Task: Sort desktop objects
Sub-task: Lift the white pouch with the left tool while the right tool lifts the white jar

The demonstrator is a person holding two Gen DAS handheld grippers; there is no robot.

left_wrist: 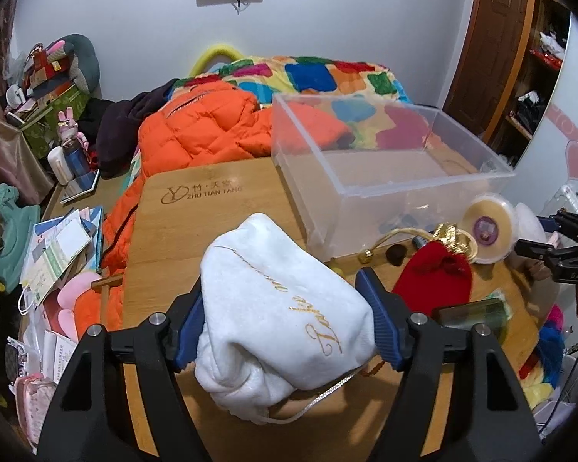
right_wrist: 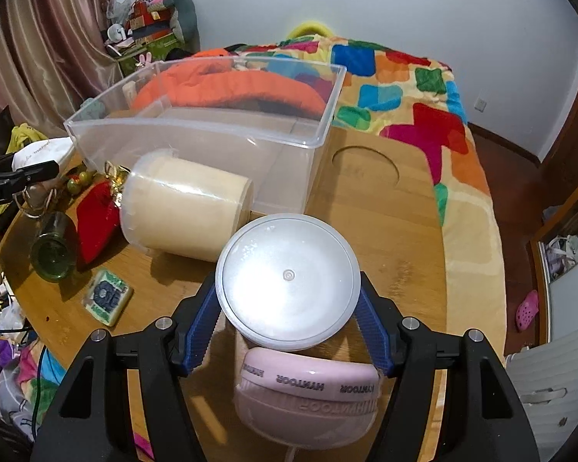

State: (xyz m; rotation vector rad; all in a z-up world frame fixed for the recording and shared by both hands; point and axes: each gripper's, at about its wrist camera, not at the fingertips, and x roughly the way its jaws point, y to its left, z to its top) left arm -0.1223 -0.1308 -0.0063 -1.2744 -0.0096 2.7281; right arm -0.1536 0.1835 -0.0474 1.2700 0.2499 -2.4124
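Note:
My left gripper (left_wrist: 285, 327) is shut on a white cloth pouch (left_wrist: 281, 308) with gold lettering and holds it above the bamboo table (left_wrist: 181, 231). My right gripper (right_wrist: 287, 331) is shut on a white round lidded jar (right_wrist: 287, 281) just above the table. A clear plastic bin (left_wrist: 385, 165) stands at the table's far side; it also shows in the right wrist view (right_wrist: 212, 134). A red pouch (left_wrist: 431, 281), a cream tape-like roll (right_wrist: 185, 211), a green glass bottle (right_wrist: 54, 250) and a small green packet (right_wrist: 108, 296) lie on the table.
A pink round case (right_wrist: 308, 396) lies under the right gripper. An orange jacket (left_wrist: 196, 134) and a colourful blanket (right_wrist: 404, 88) lie on the bed behind the table. Papers and clutter (left_wrist: 57, 250) sit left of the table.

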